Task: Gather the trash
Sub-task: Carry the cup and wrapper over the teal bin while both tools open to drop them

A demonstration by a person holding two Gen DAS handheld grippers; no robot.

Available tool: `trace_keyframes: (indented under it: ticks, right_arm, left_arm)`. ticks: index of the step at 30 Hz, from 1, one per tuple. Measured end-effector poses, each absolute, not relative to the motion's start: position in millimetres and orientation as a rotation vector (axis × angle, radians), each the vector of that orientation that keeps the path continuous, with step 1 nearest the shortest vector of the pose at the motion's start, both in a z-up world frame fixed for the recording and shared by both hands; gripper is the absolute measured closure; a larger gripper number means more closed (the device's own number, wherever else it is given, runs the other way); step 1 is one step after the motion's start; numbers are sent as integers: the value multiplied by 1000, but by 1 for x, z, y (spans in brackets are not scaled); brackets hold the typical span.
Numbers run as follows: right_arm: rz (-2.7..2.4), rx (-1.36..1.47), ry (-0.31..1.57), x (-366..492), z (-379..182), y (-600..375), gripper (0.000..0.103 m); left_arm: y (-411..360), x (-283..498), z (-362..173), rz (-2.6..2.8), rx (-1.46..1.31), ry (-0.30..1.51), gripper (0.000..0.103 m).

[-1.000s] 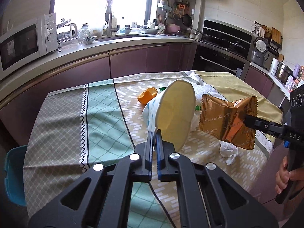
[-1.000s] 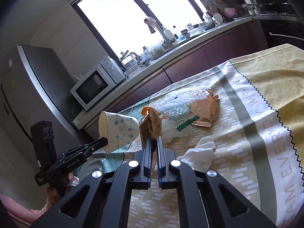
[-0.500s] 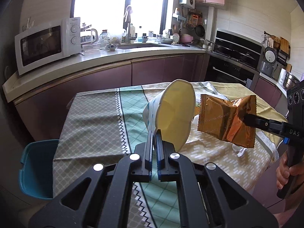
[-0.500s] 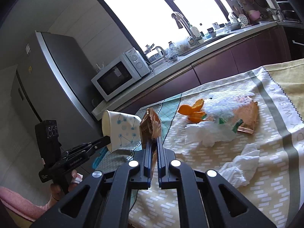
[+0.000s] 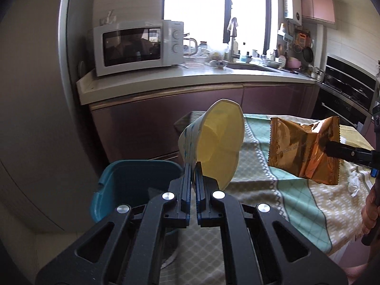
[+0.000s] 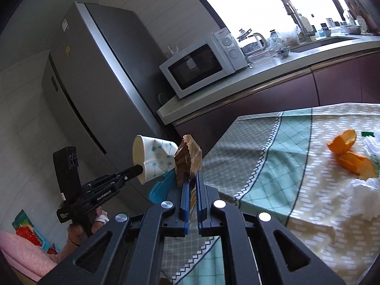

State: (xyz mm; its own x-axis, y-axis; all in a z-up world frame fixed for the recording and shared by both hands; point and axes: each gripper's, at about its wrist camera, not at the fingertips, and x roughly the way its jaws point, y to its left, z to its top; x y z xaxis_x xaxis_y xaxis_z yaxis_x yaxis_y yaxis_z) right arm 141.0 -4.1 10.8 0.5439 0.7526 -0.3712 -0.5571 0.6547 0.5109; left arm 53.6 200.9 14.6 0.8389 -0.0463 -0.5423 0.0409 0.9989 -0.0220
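— What is the left gripper (image 5: 192, 166) carrying?

— A paper cup (image 5: 213, 144), white outside with blue dots, cream inside. The jaws are pinched tight on its rim, and the cup hangs tipped on its side in the air, mouth turned back toward the gripper. Just below and to the left of it sits a teal bin (image 5: 133, 180) on the floor, beside the table's edge.

— And the right gripper (image 6: 192, 180)?

— Pressed together on a crinkled bronze snack wrapper (image 6: 187, 160), which stands up between the fingers. From the left camera the wrapper (image 5: 304, 152) floats over the patterned tablecloth (image 5: 273, 190), just right of the cup, not touching it.

— Anything left on the table?

— Yes. Orange peel (image 6: 349, 152) lies on the cloth, and crumpled white tissue (image 6: 356, 197) just beside it, both well apart from the grippers. Behind them a white microwave (image 6: 204, 64) sits on the counter next to a grey fridge (image 6: 95, 83).
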Motion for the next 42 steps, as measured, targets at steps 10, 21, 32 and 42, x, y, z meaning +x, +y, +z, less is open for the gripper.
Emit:
trace_keyframes:
  ticks: [10, 21, 32, 42]
  right_arm:
    - [899, 271, 671, 176, 11, 79, 99]
    - [889, 209, 745, 223, -9, 148, 99]
    - [846, 126, 850, 257, -43, 208, 91]
    - [841, 138, 877, 257, -49, 196, 77]
  left_arm:
    - [278, 75, -22, 93, -15, 659, 99]
    - [293, 128, -85, 144, 60, 796, 99]
    - [303, 158, -122, 125, 19, 875, 91]
    - [307, 150, -115, 119, -59, 836, 84]
